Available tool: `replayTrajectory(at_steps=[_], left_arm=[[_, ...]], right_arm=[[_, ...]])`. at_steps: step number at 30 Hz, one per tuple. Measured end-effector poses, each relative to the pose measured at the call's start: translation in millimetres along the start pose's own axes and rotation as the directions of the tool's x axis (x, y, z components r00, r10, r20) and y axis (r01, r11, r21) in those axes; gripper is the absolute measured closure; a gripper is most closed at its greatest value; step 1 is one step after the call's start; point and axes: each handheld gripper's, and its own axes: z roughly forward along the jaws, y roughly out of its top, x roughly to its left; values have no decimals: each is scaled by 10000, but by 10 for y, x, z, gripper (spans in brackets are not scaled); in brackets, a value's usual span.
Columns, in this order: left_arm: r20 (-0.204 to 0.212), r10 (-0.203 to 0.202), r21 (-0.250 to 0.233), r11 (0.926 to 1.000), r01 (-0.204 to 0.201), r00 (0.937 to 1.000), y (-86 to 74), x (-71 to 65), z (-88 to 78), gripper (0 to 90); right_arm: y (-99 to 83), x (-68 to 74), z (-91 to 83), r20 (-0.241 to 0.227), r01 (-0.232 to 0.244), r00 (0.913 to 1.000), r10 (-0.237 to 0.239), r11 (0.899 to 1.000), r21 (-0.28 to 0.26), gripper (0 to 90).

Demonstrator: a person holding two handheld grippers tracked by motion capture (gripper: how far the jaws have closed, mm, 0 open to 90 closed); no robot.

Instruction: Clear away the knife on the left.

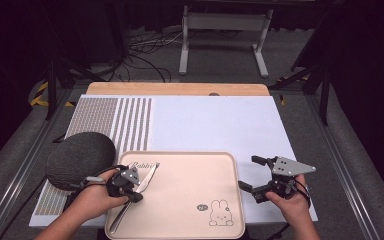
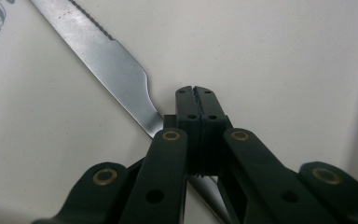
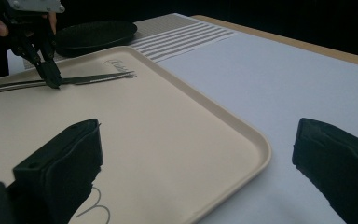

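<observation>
A table knife point(image 1: 147, 179) lies slantwise on the left part of a beige tray point(image 1: 195, 156) with a rabbit drawing. My left gripper point(image 1: 136, 196) points steeply down at the knife's neck. In the left gripper view its jaws point(image 2: 195, 91) are pressed pad to pad, and the knife point(image 2: 107, 60) runs flat underneath them across the tray point(image 2: 284, 56), not between the pads. The right gripper view shows those tips point(image 3: 52, 83) meeting the knife point(image 3: 93, 78). My right gripper point(image 1: 250, 173) is held wide open beside the tray's right rim point(image 3: 242, 135), with nothing between its jaws point(image 3: 198, 140).
A dark, rough-textured round dish point(image 1: 80, 159) sits left of the tray, close to the left hand. Beyond the tray spreads a white mat point(image 1: 215, 120) with a dotted and striped band point(image 1: 105, 120) at its left. The wooden table edge point(image 1: 177, 88) lies at the far side.
</observation>
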Motion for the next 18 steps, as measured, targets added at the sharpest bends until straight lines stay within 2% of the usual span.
replayTrajectory(at_steps=[18], left_arm=[[-154, -485, -87, 9988, 484, 9987, -129, 69, -66, 900]], right_arm=[[-11, -5, 5, 18, -52, 10000, 52, 10000, 23, 24]])
